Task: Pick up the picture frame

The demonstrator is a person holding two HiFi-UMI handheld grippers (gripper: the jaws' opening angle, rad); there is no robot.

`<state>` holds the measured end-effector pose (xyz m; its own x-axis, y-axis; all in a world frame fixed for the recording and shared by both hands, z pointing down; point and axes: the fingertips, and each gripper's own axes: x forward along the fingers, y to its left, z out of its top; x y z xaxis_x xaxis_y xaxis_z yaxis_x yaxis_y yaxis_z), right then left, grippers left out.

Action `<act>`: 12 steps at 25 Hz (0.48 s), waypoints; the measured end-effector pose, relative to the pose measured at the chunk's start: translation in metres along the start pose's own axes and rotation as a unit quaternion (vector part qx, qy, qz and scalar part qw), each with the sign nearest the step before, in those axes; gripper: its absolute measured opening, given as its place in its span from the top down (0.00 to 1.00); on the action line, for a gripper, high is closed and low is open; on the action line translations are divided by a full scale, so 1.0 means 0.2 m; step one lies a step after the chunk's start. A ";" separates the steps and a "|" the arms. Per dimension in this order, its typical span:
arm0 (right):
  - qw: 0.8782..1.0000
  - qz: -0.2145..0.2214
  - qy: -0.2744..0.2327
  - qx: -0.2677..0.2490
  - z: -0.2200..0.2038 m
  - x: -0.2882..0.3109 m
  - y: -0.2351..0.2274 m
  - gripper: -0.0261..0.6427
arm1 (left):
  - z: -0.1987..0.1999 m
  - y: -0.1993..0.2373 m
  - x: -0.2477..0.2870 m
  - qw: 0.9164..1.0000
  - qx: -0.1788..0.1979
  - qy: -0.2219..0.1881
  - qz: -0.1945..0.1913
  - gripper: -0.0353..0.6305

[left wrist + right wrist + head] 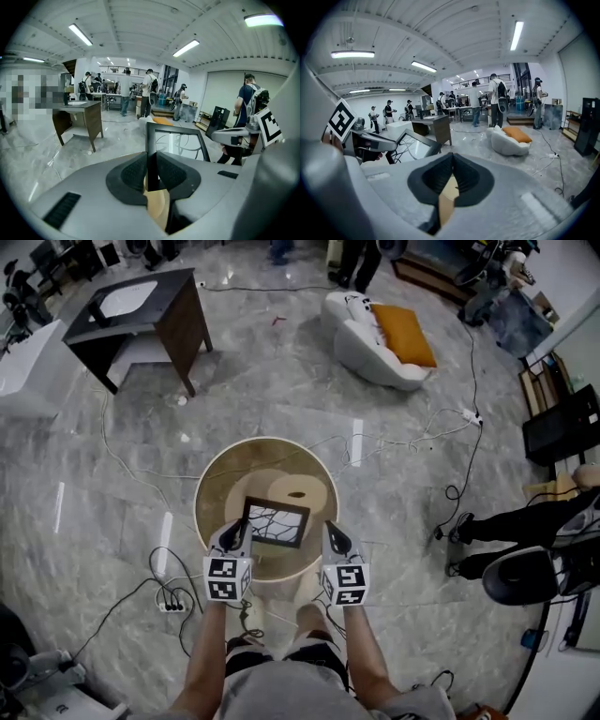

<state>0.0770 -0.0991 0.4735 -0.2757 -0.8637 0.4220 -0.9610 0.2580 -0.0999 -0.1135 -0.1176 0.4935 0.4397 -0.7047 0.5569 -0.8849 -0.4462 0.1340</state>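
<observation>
Round wooden table sat directly below both grippers. Picture frame, black border with a line drawing under glass, appeared to be held clear of the tabletop. Its long axis ran across, from one gripper toward the other.

Left gripper: pads clenched on the frame's left short edge, with the rest of the frame reaching forward and to the right of the jaws.

Right gripper: jaws pressed together with nothing between them. The frame's free right edge lay just beside it, on its inner (left) side.

Judgement: the left hand alone carried the frame. Any second grip would need the right jaws parted and swung inward to that edge.
</observation>
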 end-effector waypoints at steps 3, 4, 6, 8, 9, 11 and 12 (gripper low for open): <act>1.000 -0.006 -0.019 -0.006 0.14 -0.13 0.04 0.96 | 0.14 -0.02 -0.14 1.000 0.004 -0.026 0.009 0.83; 1.000 -0.008 -0.026 -0.008 0.18 -0.18 0.05 0.96 | 0.17 -0.03 -0.19 0.999 0.006 -0.035 0.012 0.83; 0.999 -0.013 -0.041 -0.012 0.25 -0.28 0.08 0.96 | 0.24 -0.05 -0.29 0.998 0.009 -0.053 0.015 0.83; 0.998 -0.019 -0.056 -0.017 0.31 -0.37 0.11 0.96 | 0.29 -0.07 -0.39 0.997 0.010 -0.071 0.015 0.83; 0.998 -0.021 -0.063 -0.019 0.34 -0.42 0.13 0.96 | 0.32 -0.08 -0.45 0.997 0.012 -0.079 0.016 0.83; 0.997 -0.023 -0.076 -0.021 0.39 -0.51 0.17 0.96 | 0.37 -0.10 -0.54 0.995 0.018 -0.093 0.014 0.83; 0.996 -0.024 -0.082 -0.020 0.41 -0.56 0.19 0.96 | 0.38 -0.11 -0.59 0.995 0.021 -0.098 0.012 0.83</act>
<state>0.0687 -0.0282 0.3477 -0.2322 -0.9338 0.2720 -0.9725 0.2286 -0.0451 -0.1338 -0.0665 0.3628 0.4441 -0.8072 0.3888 -0.8899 -0.4477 0.0870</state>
